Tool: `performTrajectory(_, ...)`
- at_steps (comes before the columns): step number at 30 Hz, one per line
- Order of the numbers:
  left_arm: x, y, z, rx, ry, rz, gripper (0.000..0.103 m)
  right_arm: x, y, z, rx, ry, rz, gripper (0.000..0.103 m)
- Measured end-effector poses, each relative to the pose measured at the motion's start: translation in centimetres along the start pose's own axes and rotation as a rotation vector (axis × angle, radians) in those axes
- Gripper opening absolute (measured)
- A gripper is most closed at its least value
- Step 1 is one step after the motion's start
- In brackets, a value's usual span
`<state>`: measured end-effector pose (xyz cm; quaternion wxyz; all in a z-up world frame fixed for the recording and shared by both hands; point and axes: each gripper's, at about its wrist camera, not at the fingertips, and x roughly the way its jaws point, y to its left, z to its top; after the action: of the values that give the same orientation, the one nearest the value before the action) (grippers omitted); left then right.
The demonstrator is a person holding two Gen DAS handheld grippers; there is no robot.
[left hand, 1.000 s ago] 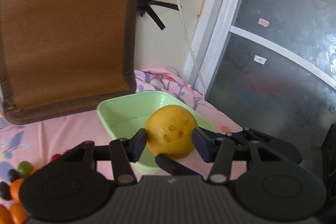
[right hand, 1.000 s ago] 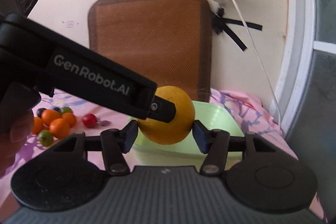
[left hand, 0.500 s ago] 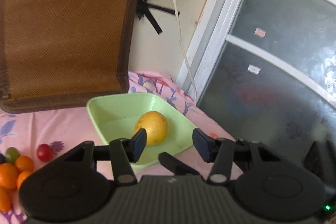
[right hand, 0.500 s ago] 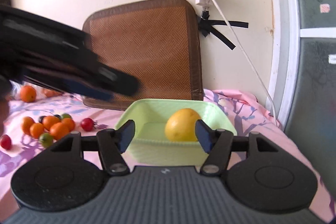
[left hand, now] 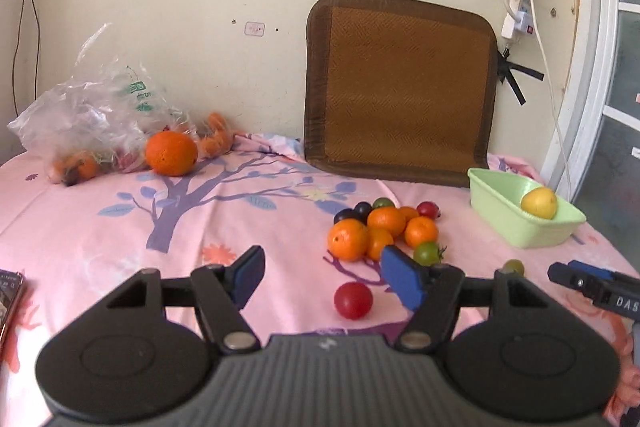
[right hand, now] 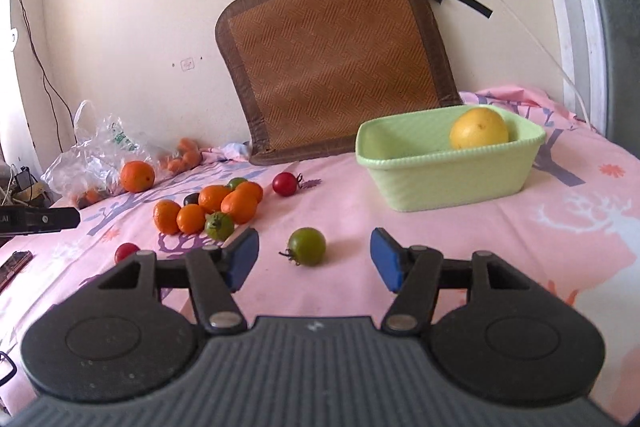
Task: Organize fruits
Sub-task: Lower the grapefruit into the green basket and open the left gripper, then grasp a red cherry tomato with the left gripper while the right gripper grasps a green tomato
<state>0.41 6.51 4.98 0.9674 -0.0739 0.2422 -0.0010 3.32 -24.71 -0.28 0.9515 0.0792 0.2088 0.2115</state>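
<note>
A yellow citrus fruit (right hand: pixel 479 128) lies in the light green basket (right hand: pixel 448 175), which also shows at the right in the left wrist view (left hand: pixel 520 229). A pile of small oranges (left hand: pixel 380 229) with dark and green fruits sits mid-table. My left gripper (left hand: pixel 326 277) is open and empty, with a red tomato (left hand: pixel 353 300) just ahead between its jaws. My right gripper (right hand: pixel 314 259) is open and empty, with a green tomato (right hand: pixel 307 245) between its jaws on the cloth.
A large orange (left hand: pixel 171 153) lies beside a clear plastic bag (left hand: pixel 88 111) of fruit at the back left. A brown woven mat (left hand: pixel 400 87) leans on the wall. A red tomato (right hand: pixel 285 183) lies near the basket. The right gripper's tip (left hand: pixel 580 281) shows at the right.
My left gripper let go of the yellow fruit into the basket and swung back left to the loose fruit. My right gripper also pulled back and now faces the green tomato.
</note>
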Motion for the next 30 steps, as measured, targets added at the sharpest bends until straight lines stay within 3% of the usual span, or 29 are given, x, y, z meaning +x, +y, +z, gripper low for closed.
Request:
performTrajectory(4,0.7,-0.8,-2.0,0.068,0.058,0.022,0.065,1.0,1.2,-0.5,-0.048,0.053,-0.038,0.061)
performTrajectory(8,2.6,-2.3,-2.4,0.113,0.134,-0.010,0.064,1.6,1.6,-0.1,-0.089,0.073,-0.068,0.059)
performTrajectory(20,6.0,-2.8,-2.9,0.130,0.209,-0.007,0.042,4.8,1.7,1.2,-0.177,0.145,-0.066,0.059)
performTrajectory(22,5.8,-3.2,-3.2,0.157,0.194,0.010,0.032,5.3,1.6,1.3,-0.182,0.169,-0.044,0.050)
performTrajectory(23,5.8,-3.3,-3.2,0.162,0.192,0.011,0.029,5.6,1.6,1.2,-0.189,0.184,-0.037,0.036)
performTrajectory(26,5.5,-3.5,-3.2,0.149,0.192,-0.019,0.028,5.6,1.4,0.6,-0.206,0.190,-0.024,0.029)
performTrajectory(30,5.0,-5.2,-2.3,0.123,0.186,-0.144,0.028,3.7,1.0,0.4,-0.168,0.161,0.020,0.029)
